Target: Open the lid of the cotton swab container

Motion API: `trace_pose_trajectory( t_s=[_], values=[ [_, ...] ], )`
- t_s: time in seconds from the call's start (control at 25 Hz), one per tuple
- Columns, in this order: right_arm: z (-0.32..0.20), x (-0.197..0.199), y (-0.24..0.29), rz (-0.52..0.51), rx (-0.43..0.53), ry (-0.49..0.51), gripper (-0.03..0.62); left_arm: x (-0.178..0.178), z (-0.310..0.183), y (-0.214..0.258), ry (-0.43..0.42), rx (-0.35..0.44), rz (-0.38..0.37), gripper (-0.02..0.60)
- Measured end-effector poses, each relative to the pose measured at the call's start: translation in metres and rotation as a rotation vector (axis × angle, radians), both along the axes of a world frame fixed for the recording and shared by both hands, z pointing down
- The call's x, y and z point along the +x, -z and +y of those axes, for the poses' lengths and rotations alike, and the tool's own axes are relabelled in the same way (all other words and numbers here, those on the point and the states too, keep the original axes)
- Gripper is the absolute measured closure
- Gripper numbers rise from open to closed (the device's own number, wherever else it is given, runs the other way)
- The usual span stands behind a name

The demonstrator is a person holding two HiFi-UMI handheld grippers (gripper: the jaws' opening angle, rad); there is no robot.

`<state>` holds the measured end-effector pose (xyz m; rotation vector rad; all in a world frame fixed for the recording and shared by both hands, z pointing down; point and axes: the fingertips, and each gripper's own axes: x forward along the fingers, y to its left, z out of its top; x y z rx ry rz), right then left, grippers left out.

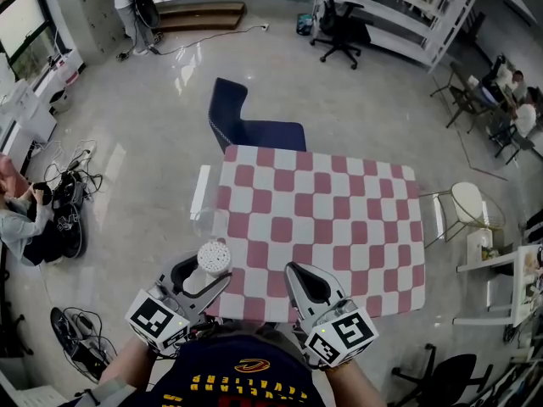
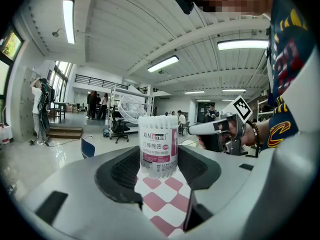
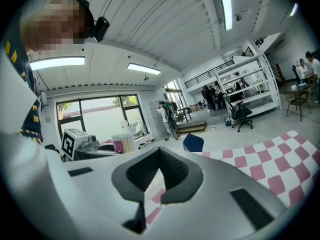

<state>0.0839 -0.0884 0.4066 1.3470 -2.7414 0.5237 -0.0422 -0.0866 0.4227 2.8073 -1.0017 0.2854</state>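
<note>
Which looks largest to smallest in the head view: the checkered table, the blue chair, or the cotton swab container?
1. checkered table, clearly largest
2. blue chair
3. cotton swab container, smallest, even though it is nearest the camera

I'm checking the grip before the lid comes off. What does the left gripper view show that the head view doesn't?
Only the left gripper view: the cotton swab container's pink-and-white label, and the left tongs' pads pressed against its lower sides.
Only the head view: the container's round white top from above, the whole checkered table, and the left tongs' own marker cube.
Both: the container in the left tongs, the right tongs nearby, and part of the checkered table.
</note>
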Motion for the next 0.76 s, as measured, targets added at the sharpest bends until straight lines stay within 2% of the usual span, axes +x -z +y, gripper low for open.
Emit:
trace_pose_trajectory(
  t_s=[0.76],
  values=[
    [0.0047,-0.0002,-0.0022,0.009,-0.015,-0.002,0.583,0.0028,0.0056,-0.0009,-0.019,0.000,0.003,0.341]
  ],
)
